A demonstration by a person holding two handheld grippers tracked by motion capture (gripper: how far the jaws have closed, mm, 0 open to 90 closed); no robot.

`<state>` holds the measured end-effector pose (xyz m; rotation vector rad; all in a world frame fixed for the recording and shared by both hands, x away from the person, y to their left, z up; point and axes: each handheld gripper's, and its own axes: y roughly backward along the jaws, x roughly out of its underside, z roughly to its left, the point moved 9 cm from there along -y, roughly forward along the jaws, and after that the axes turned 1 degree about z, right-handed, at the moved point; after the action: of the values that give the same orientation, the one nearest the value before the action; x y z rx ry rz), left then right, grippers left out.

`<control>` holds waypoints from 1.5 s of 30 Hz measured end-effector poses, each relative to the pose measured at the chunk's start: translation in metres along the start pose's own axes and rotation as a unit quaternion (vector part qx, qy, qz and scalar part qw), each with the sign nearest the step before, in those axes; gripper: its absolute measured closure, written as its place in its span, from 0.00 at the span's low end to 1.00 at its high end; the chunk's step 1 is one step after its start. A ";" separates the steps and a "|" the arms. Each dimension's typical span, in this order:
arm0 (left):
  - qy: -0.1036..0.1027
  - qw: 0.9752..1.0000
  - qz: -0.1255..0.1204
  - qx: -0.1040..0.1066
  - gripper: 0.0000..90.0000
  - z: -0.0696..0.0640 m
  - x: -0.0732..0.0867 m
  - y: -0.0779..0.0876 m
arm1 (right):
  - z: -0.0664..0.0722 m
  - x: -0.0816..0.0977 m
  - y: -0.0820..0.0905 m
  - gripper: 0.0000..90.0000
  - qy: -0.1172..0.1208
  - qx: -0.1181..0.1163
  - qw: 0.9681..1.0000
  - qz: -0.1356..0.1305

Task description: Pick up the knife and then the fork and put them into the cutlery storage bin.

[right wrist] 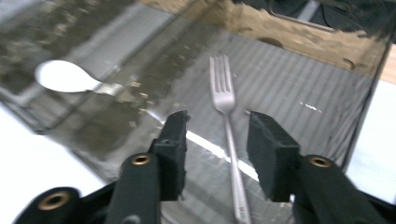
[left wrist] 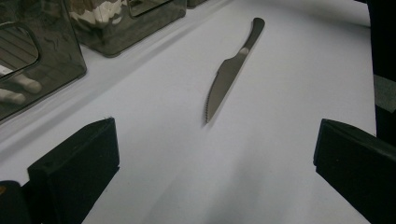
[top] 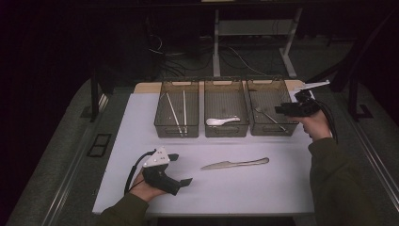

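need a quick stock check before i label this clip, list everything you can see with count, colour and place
bins: three, clear smoky plastic, in a row at the table's far edge
chopsticks: pair, pale, in the left bin
spoon: one, white, in the middle bin
fork: one, silver, in the right bin, lying below the right gripper's jaws
knife: one, silver, serrated, flat on the table in front of the bins
table: one, white top
left gripper: black, open, resting near the table's front left, pointed at the knife
right gripper: black, open above the fork, not touching it
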<state>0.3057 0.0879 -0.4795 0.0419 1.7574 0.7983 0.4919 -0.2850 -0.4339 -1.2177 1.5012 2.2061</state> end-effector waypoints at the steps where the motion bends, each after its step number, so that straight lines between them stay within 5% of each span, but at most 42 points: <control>1: 0.000 1.000 0.000 0.001 0.00 0.000 0.000 0.000 | 0.003 -0.001 0.004 0.61 0.002 -0.005 1.000 -0.005; 11: -0.001 1.000 0.000 0.003 0.00 -0.002 0.000 0.000 | 0.051 0.001 0.033 0.50 0.046 -0.059 0.996 -0.041; 20: 0.000 1.000 0.000 0.002 0.00 -0.002 0.000 -0.001 | 0.087 0.021 0.041 0.42 0.066 -0.097 0.991 -0.059; 33: -0.004 1.000 0.001 0.005 0.00 -0.003 0.000 0.000 | 0.125 0.055 0.027 0.39 0.115 -0.149 0.982 -0.013; 45: -0.004 1.000 0.006 0.008 0.00 -0.003 0.001 -0.001 | 0.149 0.066 0.012 0.45 0.176 -0.154 0.971 0.043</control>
<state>0.3031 0.0857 -0.4804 0.0670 1.7579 0.7923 0.3668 -0.1818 -0.4524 -1.7511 1.3797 2.4470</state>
